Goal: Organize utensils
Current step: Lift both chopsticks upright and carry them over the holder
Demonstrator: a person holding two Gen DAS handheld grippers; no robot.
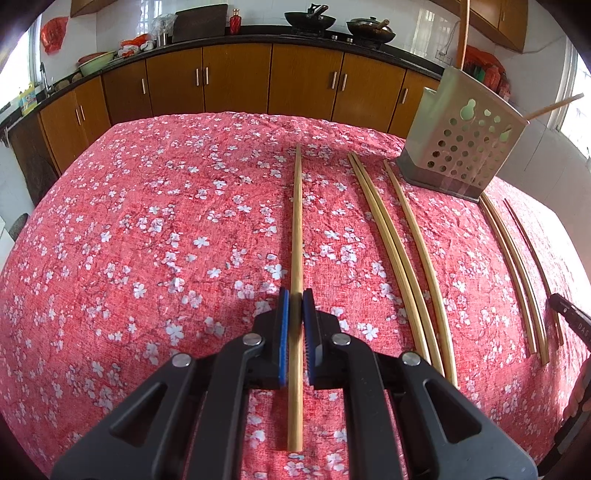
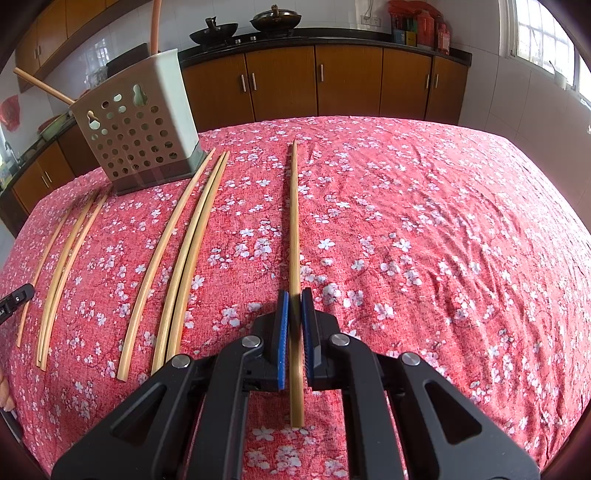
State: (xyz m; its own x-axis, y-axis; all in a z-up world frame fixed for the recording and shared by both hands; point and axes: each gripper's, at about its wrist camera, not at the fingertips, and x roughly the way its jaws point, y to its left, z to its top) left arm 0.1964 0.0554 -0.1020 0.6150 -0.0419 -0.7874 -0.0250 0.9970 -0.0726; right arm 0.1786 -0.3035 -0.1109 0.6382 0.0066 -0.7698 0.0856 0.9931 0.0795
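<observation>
Several bamboo chopsticks lie in a row on the red floral tablecloth (image 1: 147,221). My left gripper (image 1: 296,297) is shut on the leftmost chopstick (image 1: 297,221), which runs between its blue pads. My right gripper (image 2: 294,297) is shut on the rightmost chopstick (image 2: 294,221) in the same way. A perforated metal utensil holder (image 1: 461,147) stands at the far side, also in the right wrist view (image 2: 140,136), with two chopsticks leaning in it. The loose chopsticks (image 2: 173,266) lie between the two grippers.
Brown kitchen cabinets (image 1: 236,77) and a black counter with woks (image 1: 310,18) run behind the table. The tip of the other gripper shows at the right edge of the left wrist view (image 1: 569,314). A window (image 2: 543,33) is at the right.
</observation>
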